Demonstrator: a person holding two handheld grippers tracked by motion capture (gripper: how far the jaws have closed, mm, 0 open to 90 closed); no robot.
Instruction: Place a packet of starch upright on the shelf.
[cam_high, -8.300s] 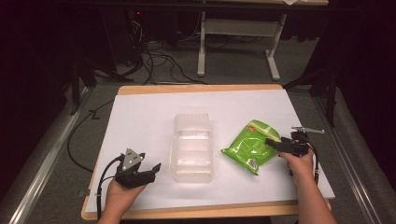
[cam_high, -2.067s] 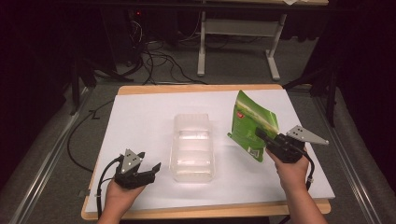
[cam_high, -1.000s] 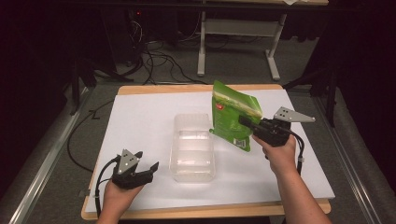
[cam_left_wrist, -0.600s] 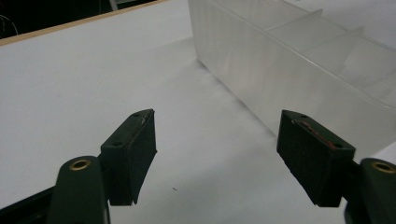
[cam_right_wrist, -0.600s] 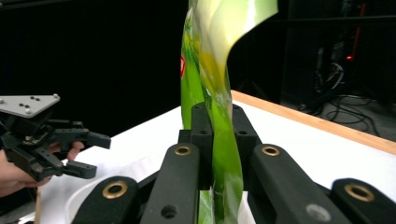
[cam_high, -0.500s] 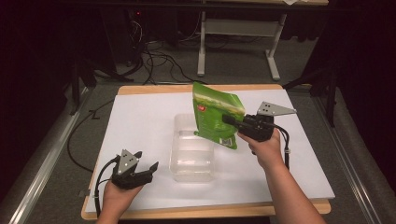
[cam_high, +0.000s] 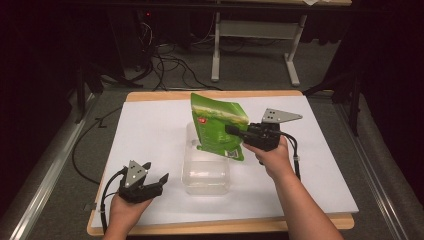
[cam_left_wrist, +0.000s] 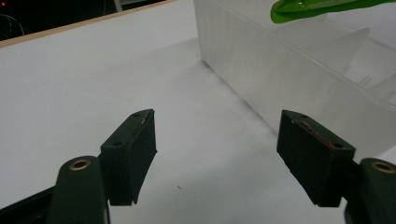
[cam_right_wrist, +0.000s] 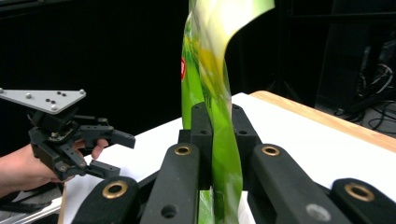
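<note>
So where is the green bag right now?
In the high view, the green bag hangs in the air near the table's middle, pinched by the right gripper, just above the far end of the clear plastic box.

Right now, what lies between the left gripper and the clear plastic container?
Nothing: in the high view, bare white table separates the left gripper from the clear container. The left gripper view shows the same bare stretch before the container wall.

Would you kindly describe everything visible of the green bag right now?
The green bag is a glossy, crinkled foil-like pouch with a pale band near its top, a small red mark and a label patch at its lower corner. It hangs lifted and tilted above the far end of the clear plastic container, pinched at one edge between the shut jaws of the right gripper. Nothing else touches it.
</note>
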